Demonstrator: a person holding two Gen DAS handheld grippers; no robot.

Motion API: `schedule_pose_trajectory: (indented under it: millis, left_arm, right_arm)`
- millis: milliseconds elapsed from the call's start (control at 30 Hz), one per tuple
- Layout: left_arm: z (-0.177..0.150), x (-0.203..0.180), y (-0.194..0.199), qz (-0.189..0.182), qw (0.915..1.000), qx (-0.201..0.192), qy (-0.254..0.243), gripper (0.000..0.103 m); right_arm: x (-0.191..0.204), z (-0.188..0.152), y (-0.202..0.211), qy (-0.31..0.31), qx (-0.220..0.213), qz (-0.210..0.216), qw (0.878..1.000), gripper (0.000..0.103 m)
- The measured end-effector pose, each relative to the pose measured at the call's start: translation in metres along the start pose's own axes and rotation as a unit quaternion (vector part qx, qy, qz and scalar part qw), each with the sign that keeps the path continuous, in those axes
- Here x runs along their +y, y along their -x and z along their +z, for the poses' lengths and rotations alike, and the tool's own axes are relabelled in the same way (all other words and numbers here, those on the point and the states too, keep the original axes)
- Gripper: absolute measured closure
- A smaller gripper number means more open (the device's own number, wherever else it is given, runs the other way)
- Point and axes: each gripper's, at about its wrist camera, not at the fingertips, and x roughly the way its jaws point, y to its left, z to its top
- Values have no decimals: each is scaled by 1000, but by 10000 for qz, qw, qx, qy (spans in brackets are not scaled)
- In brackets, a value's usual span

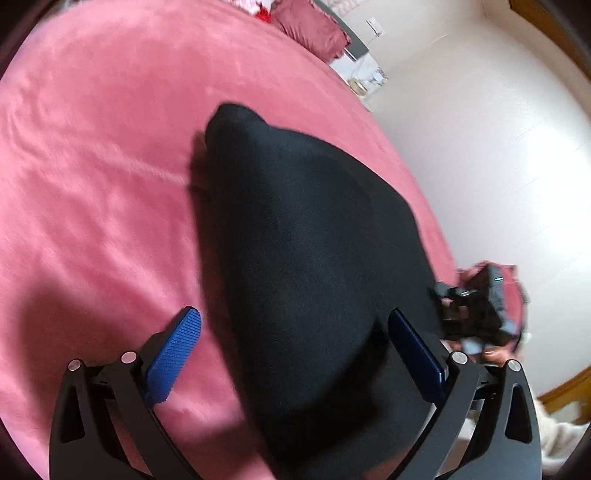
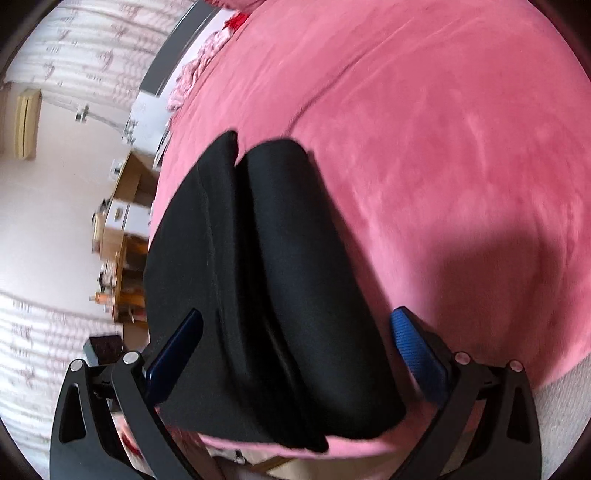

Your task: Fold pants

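Note:
Black pants (image 1: pixel 306 266) lie on a pink bedspread (image 1: pixel 92 184) near the bed's edge. In the right wrist view the pants (image 2: pixel 258 277) show two legs laid side by side, folded lengthwise. My left gripper (image 1: pixel 293 325) is open, its blue pads (image 1: pixel 173 354) spread wide, with the fabric between and below them. My right gripper (image 2: pixel 295 326) is open above the pants' near end, jaws wide apart. The right gripper also shows in the left wrist view (image 1: pixel 476 310) at the bed's right edge.
Dark red pillows (image 1: pixel 310 29) lie at the head of the bed. A white floor (image 1: pixel 498 166) runs along the bed's side. A wooden shelf with small items (image 2: pixel 122 266) and boxes stand beside the bed in the right wrist view.

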Motion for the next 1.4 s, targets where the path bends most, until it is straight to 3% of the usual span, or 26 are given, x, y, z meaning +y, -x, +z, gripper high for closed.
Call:
schedule_pose_trajectory:
  millis: [67,200,267,333,367,400,467,567,667,833,1200,1333,1400]
  left_arm:
    - [-8,1,3,-215,9996,158,-75,3]
    - [-21,-10,1,-220,9980,425,-416,3]
    - [-21,-12,-3,-262,9978,466,-387,3]
    - [-22,-18,-9,-313,9970,593,-380,14]
    - [-20,-22,-12,-183,9969,605,-460,27]
    - [-20,-28,-12,-86,9965,582,-590,33]
    - [-18,-40,-7,51,9955,442,-841,41]
    - [-13,-52,4,211,9935,216,-1095,47]
    - [-5,-73,13,527,9855,-46,-1614,48]
    - [26,-86,25,839,9726,-394,-2131,48]
    - [144,-70,6,1371,9583,-995,-2301,48]
    - [185,-55,-28,1833,9473,-1132,-2373,44]
    - [194,-38,-45,2044,9482,-1024,-2206,42]
  right_arm:
    - [8,-4,0,379,49,-213,9990,2]
    - [25,-9,-8,734,10,-596,9955,7]
    - [29,-12,-11,827,-46,-722,9939,15]
    - [32,-14,-7,973,-108,-770,9922,25]
    - [34,-15,-5,1019,-145,-782,9916,34]
    - [36,-17,-1,1085,-187,-794,9907,38]
    - [43,-19,6,1305,-292,-849,9874,48]
    - [58,-28,14,1755,-487,-981,9784,52]
    - [73,-33,17,2019,-731,-966,9719,53]
    - [99,-8,9,2432,-1124,-861,9596,53]
    - [163,103,-50,3130,-1786,-785,9295,53]
    - [157,139,-85,2867,-1856,-965,9349,47]
    - [143,150,-105,2625,-1793,-1265,9397,43]
